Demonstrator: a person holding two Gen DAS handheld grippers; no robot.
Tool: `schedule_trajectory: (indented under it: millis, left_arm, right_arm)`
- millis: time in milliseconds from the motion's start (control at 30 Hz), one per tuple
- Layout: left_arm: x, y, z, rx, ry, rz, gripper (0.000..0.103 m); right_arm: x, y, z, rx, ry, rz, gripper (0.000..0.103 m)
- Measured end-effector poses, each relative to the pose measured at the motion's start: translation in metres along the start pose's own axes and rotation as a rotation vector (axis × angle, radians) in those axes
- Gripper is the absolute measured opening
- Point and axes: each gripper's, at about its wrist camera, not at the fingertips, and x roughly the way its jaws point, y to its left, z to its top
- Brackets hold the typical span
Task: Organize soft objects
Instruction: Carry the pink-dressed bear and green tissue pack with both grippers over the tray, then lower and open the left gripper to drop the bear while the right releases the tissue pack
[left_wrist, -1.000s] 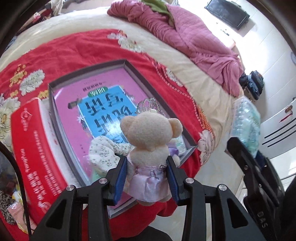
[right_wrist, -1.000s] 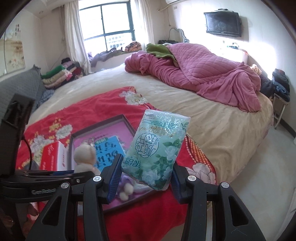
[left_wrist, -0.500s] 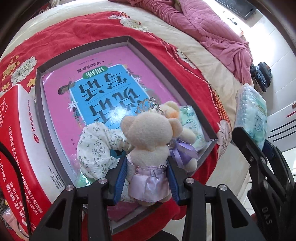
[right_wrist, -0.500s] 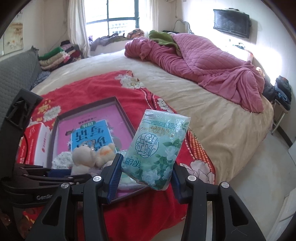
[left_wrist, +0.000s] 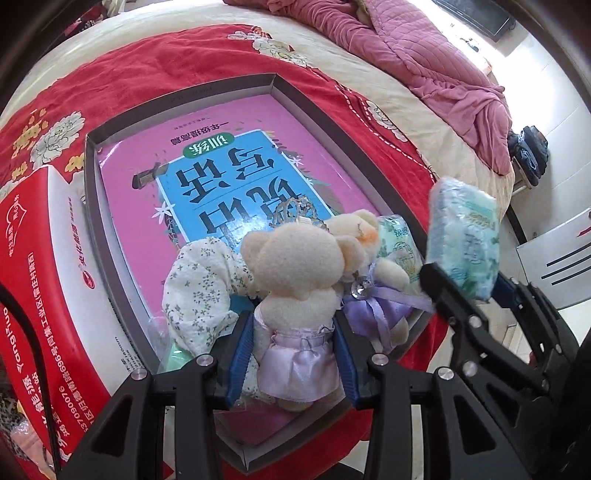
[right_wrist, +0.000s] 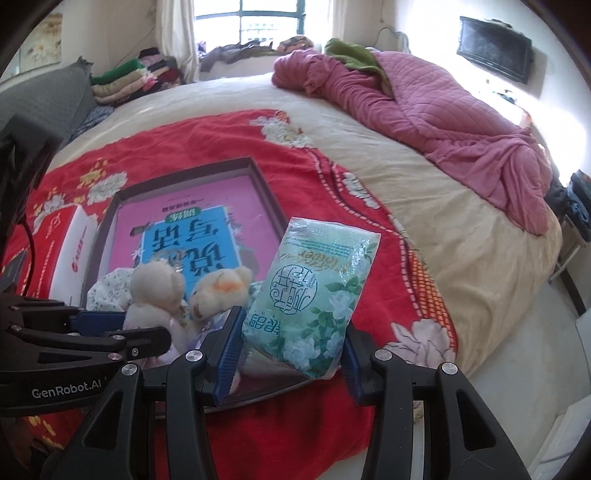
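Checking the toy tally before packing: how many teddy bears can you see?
2. One teddy bear in a lilac dress is clamped in the left gripper; the other bear lies in the tray beside it. Others may be hidden underneath.

Support: bed (right_wrist: 461, 236) with a cream sheet.
Near end: red floral blanket (right_wrist: 177, 147), bearing a grey tray (left_wrist: 314, 107) and a red-and-white box (left_wrist: 48, 280).
Far end: crumpled pink quilt (right_wrist: 443, 122).
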Motion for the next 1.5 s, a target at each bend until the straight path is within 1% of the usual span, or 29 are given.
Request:
schedule_trajectory:
  millis: [167, 433, 667, 767, 867, 933, 1067, 1200, 1500]
  left_arm:
    - [0.000, 0.002, 0.000, -0.009, -0.003, -0.003, 0.042]
    - [0.000, 0.002, 0.001, -0.010, -0.001, -0.006, 0.043]
    - [0.002, 0.003, 0.002, -0.013, 0.001, -0.012, 0.043]
    - [0.002, 0.004, 0.002, -0.018, 0.001, -0.017, 0.043]
    - [0.001, 0.004, 0.003, -0.025, 0.005, -0.026, 0.044]
    - [0.002, 0.003, 0.004, -0.028, 0.011, -0.025, 0.044]
    - [0.002, 0.003, 0.005, -0.029, 0.018, -0.025, 0.045]
    - [0.003, 0.002, 0.006, -0.032, 0.020, -0.025, 0.045]
    - [0.005, 0.000, 0.008, -0.022, 0.025, -0.018, 0.047]
  right_arm:
    - [0.007, -0.001, -0.001, 0.023, 0.019, 0.051, 0.049]
    - [0.017, -0.004, -0.001, -0.021, 0.056, 0.119, 0.051]
    - [0.018, -0.003, -0.002, -0.063, 0.058, 0.147, 0.052]
    - [0.017, -0.004, -0.004, -0.064, 0.041, 0.163, 0.053]
    - [0.017, 0.002, -0.006, -0.108, 0.039, 0.184, 0.054]
    - [0.021, 0.006, -0.007, -0.127, 0.055, 0.180, 0.059]
    - [0.022, 0.010, -0.011, -0.154, 0.065, 0.149, 0.059]
    - [0.017, 0.006, -0.012, -0.147, 0.058, 0.146, 0.065]
    - [0.004, -0.004, -0.022, -0.120, 0.052, 0.129, 0.066]
